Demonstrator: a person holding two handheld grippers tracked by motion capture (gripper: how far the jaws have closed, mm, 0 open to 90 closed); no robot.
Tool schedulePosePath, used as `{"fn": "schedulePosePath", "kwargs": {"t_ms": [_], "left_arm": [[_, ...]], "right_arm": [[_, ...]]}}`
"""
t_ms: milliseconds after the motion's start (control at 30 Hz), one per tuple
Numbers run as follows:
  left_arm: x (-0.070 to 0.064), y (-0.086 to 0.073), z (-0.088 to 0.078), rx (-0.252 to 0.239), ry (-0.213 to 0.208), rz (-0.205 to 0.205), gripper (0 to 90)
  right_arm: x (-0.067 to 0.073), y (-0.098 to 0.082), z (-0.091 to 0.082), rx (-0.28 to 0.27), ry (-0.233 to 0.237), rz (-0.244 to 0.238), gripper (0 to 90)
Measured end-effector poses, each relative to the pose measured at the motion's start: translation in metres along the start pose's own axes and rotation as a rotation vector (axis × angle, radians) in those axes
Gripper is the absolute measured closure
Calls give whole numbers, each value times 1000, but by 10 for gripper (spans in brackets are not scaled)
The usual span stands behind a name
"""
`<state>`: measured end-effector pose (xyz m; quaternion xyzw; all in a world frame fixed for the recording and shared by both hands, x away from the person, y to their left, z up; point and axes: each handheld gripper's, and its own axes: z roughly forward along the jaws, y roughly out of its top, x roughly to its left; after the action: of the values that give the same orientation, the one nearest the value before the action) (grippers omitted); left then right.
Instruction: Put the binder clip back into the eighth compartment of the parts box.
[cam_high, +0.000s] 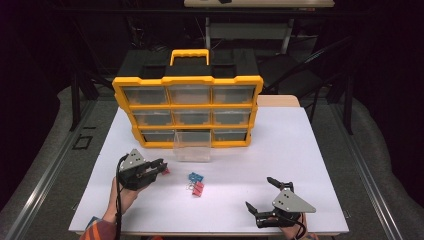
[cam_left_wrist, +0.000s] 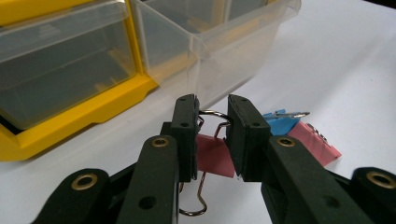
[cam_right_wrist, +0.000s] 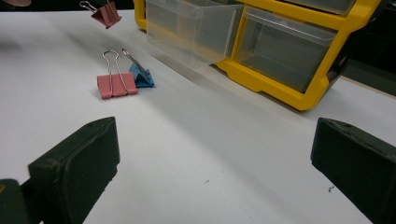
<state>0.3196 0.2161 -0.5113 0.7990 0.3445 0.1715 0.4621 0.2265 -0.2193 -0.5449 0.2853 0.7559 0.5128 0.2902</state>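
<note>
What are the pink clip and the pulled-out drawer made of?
The pink clip in the left gripper looks like painted metal with a matte body, and its wire handles are shiny. The drawer seems to be clear, glossy plastic, because you can see through its walls.

Three binder clips are counted: two pink binder clips, one (cam_left_wrist: 214, 160) gripped above the table and one (cam_right_wrist: 116, 84) lying in front of the organizer (cam_high: 188, 80), and one blue binder clip (cam_right_wrist: 141, 74). Nine drawers are counted in the organizer, one drawer (cam_high: 192, 146) pulled out.
</note>
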Motion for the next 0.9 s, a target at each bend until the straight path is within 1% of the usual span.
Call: {"fn": "schedulePosePath", "kwargs": {"t_ms": [100,233,433,567,633,733,900], "left_arm": [[3,5,-3,-5,7,-3,733],[5,11,-6,-1,15,12,733],[14,21,-11,-21,36,-9,733],[17,28,-12,-34,44,-9,733],[18,33,-14,-47,50,-8,733],[20,41,-16,-81,64,-4,733],[21,52,-17,-107,62,-3,733]], "right_arm": [[0,0,0,1,-1,1,5],[0,0,0,-4,2,-2,5],[-1,0,0,4,-1,2,5],[0,0,1,2,-2,-2,5],[0,0,1,4,0,-1,5],[-1,-1,1,6,0,3,5],[0,0,1,5,-2,-1,5]]}}
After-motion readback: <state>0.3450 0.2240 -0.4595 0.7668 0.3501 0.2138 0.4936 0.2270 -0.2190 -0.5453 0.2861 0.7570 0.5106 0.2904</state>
